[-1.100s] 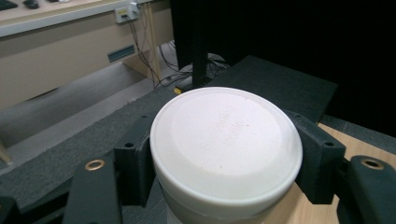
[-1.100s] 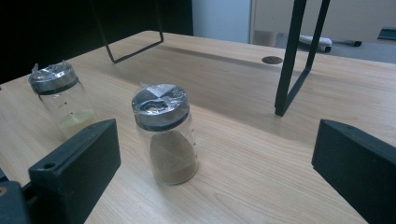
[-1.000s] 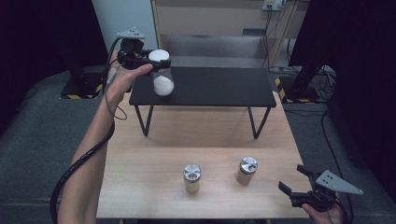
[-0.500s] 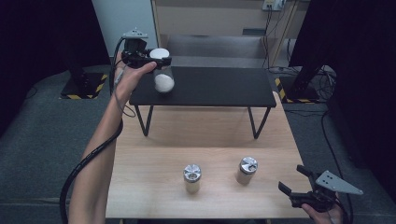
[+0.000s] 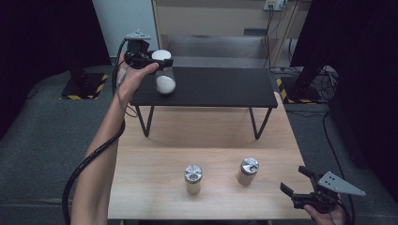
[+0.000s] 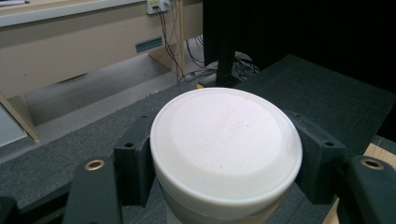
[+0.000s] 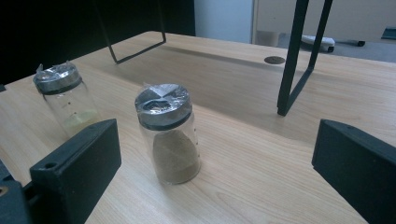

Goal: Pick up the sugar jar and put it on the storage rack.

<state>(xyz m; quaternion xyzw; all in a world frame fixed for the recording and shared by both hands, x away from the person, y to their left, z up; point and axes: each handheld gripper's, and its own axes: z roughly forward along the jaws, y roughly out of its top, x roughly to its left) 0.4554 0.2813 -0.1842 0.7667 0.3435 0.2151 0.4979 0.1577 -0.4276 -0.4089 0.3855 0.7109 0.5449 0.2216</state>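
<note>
1. The step in hand looks like setting the white-lidded jar (image 5: 164, 75) onto the black shelf (image 5: 220, 86) that stands raised over the desk (image 5: 155, 187). The jar hangs directly under the left hand-held gripper (image 5: 157, 61), at the shelf's left end and just over its surface.
2. To do it well, I would keep the jar upright, lower it straight until its base sits flat on the shelf, well in from the edge nearest the hand, and only then ease the jaws apart.
3. Lift the hand-held gripper clear straight up, so a jaw does not drag the lid (image 6: 226, 140) sideways and tip the jar.
4. Left hand-held gripper: clamped on the jar just below the lid, one jaw pressing on each side in the left gripper view. Its white contents sit low in the glass.
5. Right hand-held gripper (image 5: 295, 183): jaws spread wide, holding and touching nothing. The brown-powder jar (image 7: 168, 133) stands just ahead of it between the jaw lines, and the yellow-powder jar (image 7: 65, 100) stands off to its left, both on the desk.
</note>
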